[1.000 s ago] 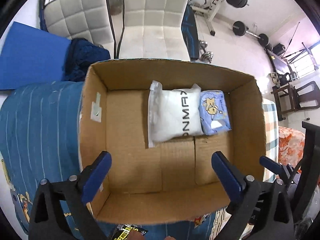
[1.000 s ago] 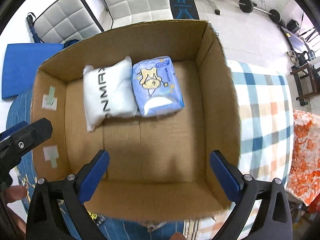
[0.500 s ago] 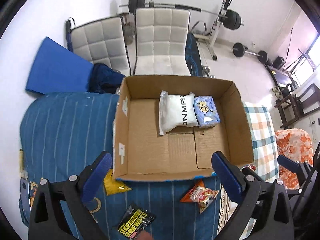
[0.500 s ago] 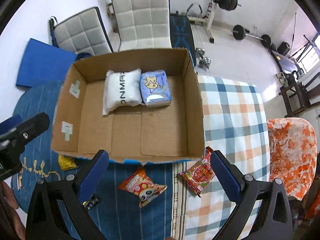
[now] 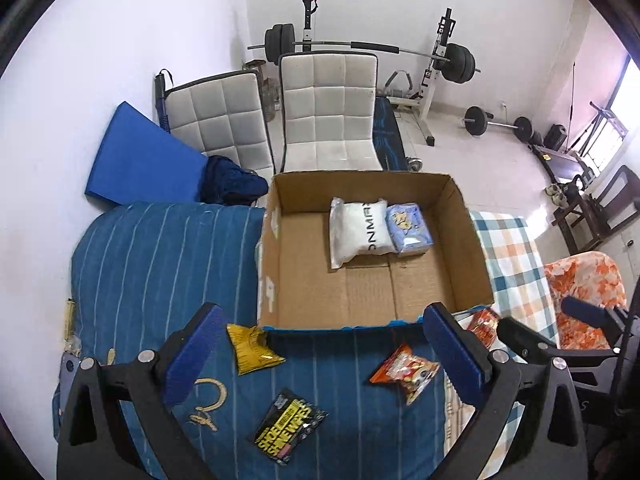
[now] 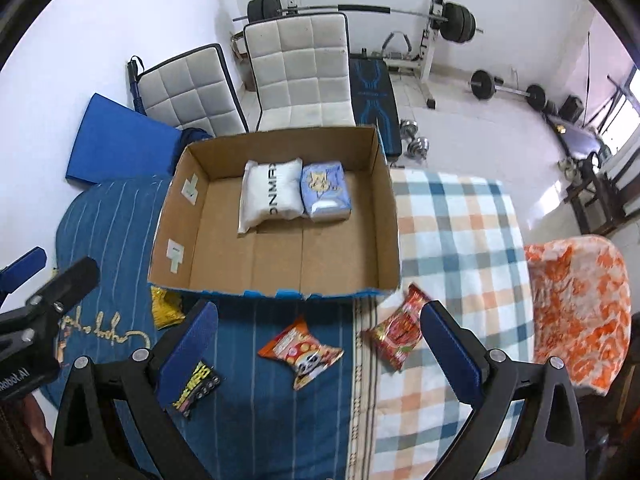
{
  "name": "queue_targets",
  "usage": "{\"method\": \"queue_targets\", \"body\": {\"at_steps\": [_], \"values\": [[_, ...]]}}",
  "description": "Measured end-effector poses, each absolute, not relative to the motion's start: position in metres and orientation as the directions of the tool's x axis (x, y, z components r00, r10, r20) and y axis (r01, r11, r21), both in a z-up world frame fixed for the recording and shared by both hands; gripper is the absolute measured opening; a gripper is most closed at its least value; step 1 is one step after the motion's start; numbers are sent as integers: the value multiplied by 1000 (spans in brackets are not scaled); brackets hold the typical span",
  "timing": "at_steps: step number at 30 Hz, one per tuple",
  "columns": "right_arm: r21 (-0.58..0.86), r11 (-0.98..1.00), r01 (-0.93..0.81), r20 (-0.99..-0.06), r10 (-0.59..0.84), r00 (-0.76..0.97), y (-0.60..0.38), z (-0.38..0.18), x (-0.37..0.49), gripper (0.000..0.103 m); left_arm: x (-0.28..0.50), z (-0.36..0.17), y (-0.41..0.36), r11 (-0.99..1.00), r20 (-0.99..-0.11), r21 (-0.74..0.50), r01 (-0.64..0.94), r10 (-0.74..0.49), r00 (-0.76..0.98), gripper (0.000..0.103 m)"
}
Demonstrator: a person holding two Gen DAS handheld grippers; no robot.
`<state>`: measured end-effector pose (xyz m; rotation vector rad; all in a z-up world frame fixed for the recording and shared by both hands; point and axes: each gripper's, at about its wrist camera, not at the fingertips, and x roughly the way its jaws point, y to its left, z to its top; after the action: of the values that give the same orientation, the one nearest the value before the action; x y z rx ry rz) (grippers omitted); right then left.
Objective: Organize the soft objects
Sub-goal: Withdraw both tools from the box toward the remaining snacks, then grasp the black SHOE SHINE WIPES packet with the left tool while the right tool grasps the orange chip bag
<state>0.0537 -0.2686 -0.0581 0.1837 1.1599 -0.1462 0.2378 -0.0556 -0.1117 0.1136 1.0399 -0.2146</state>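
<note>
Both grippers have pulled back and up from the cardboard box (image 6: 276,216); the left gripper (image 5: 320,356) and right gripper (image 6: 316,348) have fingers wide, empty. White pack (image 6: 272,196) and blue pack (image 6: 326,192) sit boxed, well beyond the fingers. Snack bag (image 6: 302,354) lies between the right fingers, likely next.

The white pouch (image 5: 359,232) lying in the cardboard box (image 5: 280,194) carries black letters, of which "NMF" shows plainly and a leading "O" or "D" perhaps. In front of the box, the black sachet (image 5: 289,427) reads "SHOE SHINE WIPES" in yellow. Left of the box, in the right wrist view, the left gripper's body bears "Robot.AI" (image 6: 14,378), its start cut off.
</note>
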Motion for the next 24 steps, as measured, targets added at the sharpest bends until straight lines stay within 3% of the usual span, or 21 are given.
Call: {"method": "queue_targets", "body": {"at_steps": [8,17,24], "values": [[194,949,248,-978,167,125,-265,-176,41,103,213,-192,-9,981,-939,85,172,21,344,103],[-12,995,-102,-998,-18,-63,-218,-282,66,103,190,-330,9,955,-998,54,292,61,-13,102],[-30,984,-174,-987,-56,-148,-211,-319,84,99,174,-416,-7,918,-966,-2,396,101,-239,102]]}}
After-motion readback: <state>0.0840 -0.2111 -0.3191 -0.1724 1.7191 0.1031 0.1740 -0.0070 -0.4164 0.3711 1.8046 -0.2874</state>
